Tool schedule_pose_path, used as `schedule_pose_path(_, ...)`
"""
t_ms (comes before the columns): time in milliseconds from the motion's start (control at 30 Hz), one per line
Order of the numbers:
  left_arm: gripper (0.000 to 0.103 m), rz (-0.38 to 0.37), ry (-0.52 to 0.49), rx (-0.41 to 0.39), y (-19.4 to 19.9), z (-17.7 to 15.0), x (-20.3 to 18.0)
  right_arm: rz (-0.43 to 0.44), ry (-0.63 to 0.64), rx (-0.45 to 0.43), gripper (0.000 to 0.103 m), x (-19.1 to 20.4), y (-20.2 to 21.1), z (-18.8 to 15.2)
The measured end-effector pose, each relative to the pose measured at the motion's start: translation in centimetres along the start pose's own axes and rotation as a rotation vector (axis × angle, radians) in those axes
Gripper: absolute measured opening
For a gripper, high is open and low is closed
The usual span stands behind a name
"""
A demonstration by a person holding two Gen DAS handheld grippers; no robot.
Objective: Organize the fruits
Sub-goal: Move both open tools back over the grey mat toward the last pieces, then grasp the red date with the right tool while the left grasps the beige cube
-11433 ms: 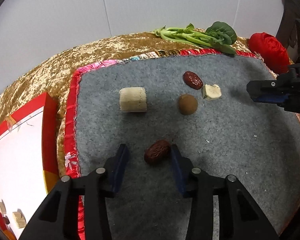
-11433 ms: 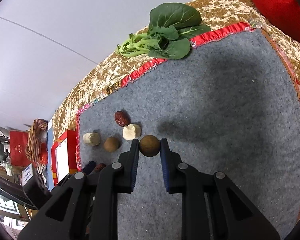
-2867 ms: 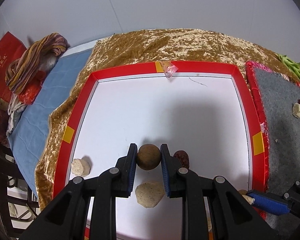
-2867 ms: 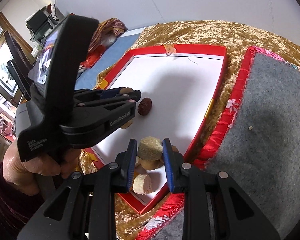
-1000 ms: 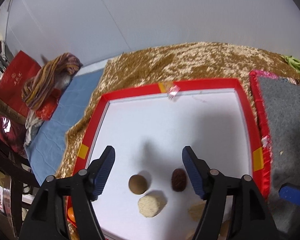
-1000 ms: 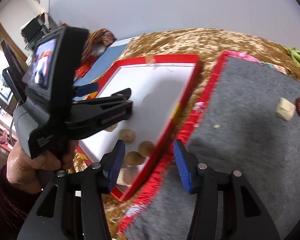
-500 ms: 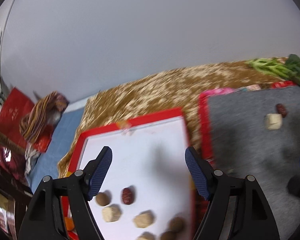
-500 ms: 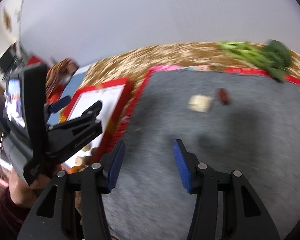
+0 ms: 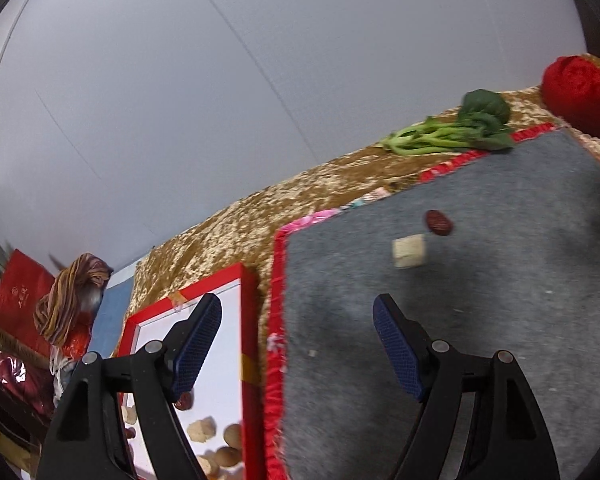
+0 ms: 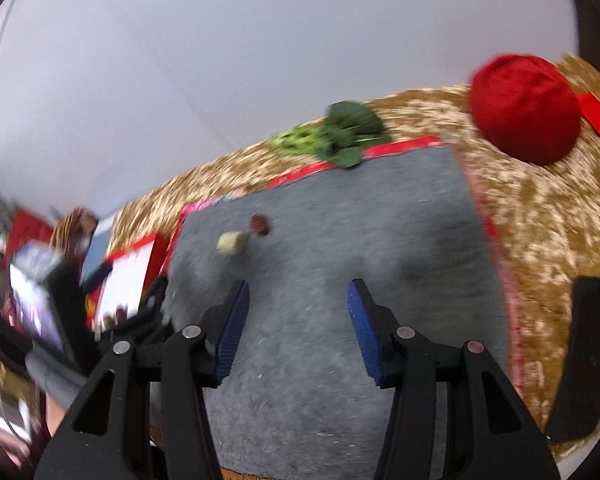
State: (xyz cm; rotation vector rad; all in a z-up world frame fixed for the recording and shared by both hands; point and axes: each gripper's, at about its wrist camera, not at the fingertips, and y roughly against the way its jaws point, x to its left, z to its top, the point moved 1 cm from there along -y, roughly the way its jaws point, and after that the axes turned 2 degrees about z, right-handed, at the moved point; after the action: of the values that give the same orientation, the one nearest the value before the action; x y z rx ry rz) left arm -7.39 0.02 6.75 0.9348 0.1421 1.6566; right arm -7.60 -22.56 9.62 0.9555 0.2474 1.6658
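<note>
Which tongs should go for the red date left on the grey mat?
Probably the right tongs: they are open and empty, fully over the grey mat, with the red date ahead. The left tongs, also open, still straddle the mat's edge beside the red tray.

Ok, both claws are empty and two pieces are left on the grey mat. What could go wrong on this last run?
The red date and pale chunk sit very close, so one claw may knock the other piece away. Both views are blurred, so aim may be off. The tray's near corner is already crowded.
</note>
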Motion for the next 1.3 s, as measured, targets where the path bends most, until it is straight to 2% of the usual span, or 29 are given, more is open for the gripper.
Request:
schedule_pose_path(67,0.079,-0.031,0.018,-0.007,0.8,0.1,0.1,0.002,-0.054,-0.004,0.053,-0.9,0.4,1.0)
schedule_pose_path(200,0.080,-0.068,0.055,0.006,1.4,-0.8,1.2,0.042,-0.134,-0.072,0.055,-2.7,1.0,3.3)
schedule_pose_path(300,0.080,-0.054,0.070,0.027,0.6,-2.6,2.7,0.096,-0.159,-0.047,0.055,-3.2,-1.0,4.4)
schedule_pose_path(400,0.080,-0.065,0.131,0.051,-0.7,-4.5,4.5,0.095,-0.158,0.005,0.055,-2.9,-4.1,4.8)
schedule_pose_path(467,0.079,-0.059,0.136,0.110,-1.9,-5.0,4.9,0.137,-0.160,0.050,0.055,-2.1,-6.4,5.1)
schedule_pose_path(667,0.079,-0.161,0.199,0.106,-1.9,-4.0,5.7,0.178,-0.120,0.141,0.055,1.8,-12.7,5.1)
schedule_pose_path(767,0.079,-0.178,0.178,0.105,-2.0,-3.6,4.9,0.168,-0.082,0.175,0.053,3.9,-15.3,4.7)
schedule_pose_path(933,0.079,-0.226,0.142,0.112,-1.8,-4.0,4.4,0.081,-0.068,0.196,0.047,5.4,-18.4,4.5)
schedule_pose_path(1033,0.079,-0.224,0.130,0.111,-1.7,-4.4,4.6,0.038,-0.071,0.217,0.039,5.3,-19.9,4.3)
schedule_pose_path(1067,0.080,-0.228,0.132,0.114,-1.7,-4.5,4.8,0.022,-0.081,0.220,0.033,5.1,-20.2,4.3)
schedule_pose_path(1100,0.080,-0.232,0.136,0.116,-1.8,-4.5,4.9,0.013,-0.092,0.223,0.026,4.9,-20.3,4.3)
schedule_pose_path(1233,0.079,-0.267,0.167,0.123,-2.1,-4.1,5.3,0.009,-0.093,0.232,0.026,4.1,-19.0,4.4)
schedule_pose_path(1300,0.079,-0.321,0.191,0.124,-2.4,-3.6,5.2,0.056,-0.139,0.241,0.026,3.1,-17.7,4.4)
